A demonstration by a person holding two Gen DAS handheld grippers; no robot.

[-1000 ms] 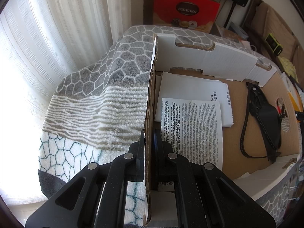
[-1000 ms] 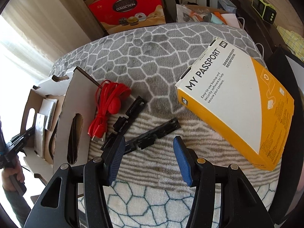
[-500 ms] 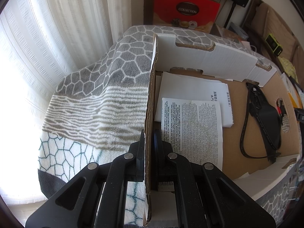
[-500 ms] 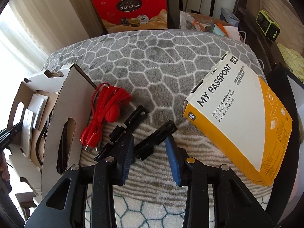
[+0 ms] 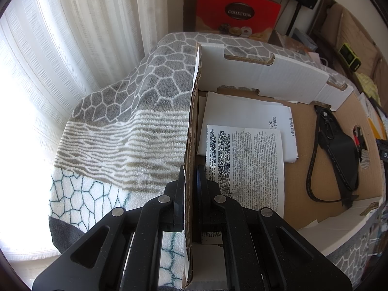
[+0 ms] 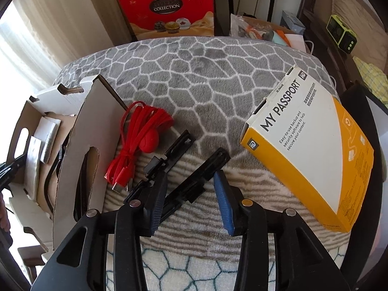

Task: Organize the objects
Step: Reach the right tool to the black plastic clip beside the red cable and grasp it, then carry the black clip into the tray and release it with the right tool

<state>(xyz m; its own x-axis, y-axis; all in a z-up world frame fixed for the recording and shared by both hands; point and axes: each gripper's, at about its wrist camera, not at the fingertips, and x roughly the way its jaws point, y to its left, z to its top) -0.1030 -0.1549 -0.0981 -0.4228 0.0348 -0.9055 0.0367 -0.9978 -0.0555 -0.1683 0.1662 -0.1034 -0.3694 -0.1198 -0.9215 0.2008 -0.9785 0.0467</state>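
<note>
My left gripper (image 5: pixel 190 181) is shut on the left wall of an open cardboard box (image 5: pixel 266 77). Inside the box lie paper leaflets (image 5: pixel 245 160) and a black strap with a cable (image 5: pixel 339 150). The box also shows at the left of the right wrist view (image 6: pixel 97 126). My right gripper (image 6: pixel 191 194) is open, its fingers on either side of a black plastic clip (image 6: pixel 198 177) on the blanket. A second black clip (image 6: pixel 169 155) and a coiled red cable (image 6: pixel 138 140) lie just left. A yellow and white MY PASSPORT box (image 6: pixel 308 150) lies to the right.
A grey and white patterned blanket (image 6: pixel 206 72) covers the surface. A red COLLECTION gift box (image 6: pixel 169 9) stands behind it. White curtains (image 5: pixel 60 48) hang at the left. Clutter and a green device (image 6: pixel 342 34) sit at the far right.
My right gripper has moved forward and down over the black clip and its fingers have narrowed around it. The left gripper has stayed still on the box wall.
</note>
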